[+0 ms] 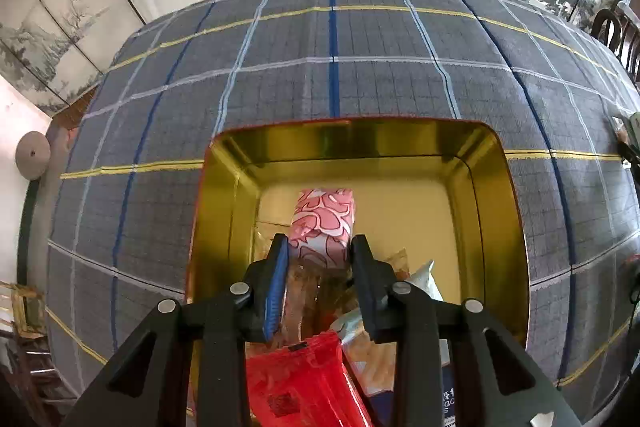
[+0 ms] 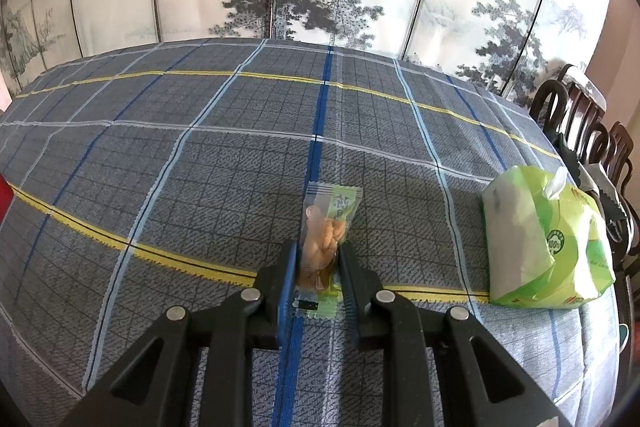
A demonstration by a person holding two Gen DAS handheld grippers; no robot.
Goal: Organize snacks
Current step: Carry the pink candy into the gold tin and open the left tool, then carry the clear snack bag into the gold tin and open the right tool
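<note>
My left gripper points down into the gold tin, which stands on the checked tablecloth. Between its fingers is a pink and white snack packet; the packet stands up over the bare floor of the tin, and the pads are at both of its sides, so I take it as gripped, though I cannot see how firmly they press. Nearer to me inside the tin lie more snacks: a red packet, and beside it some pale and orange wrappers which I cannot read. My right gripper is closed on a clear snack packet with a green label, with brown pieces inside; its lower end lies on the tablecloth. To the right of this packet, well apart from it, a green pack of tissues sits near the table edge.
</note>
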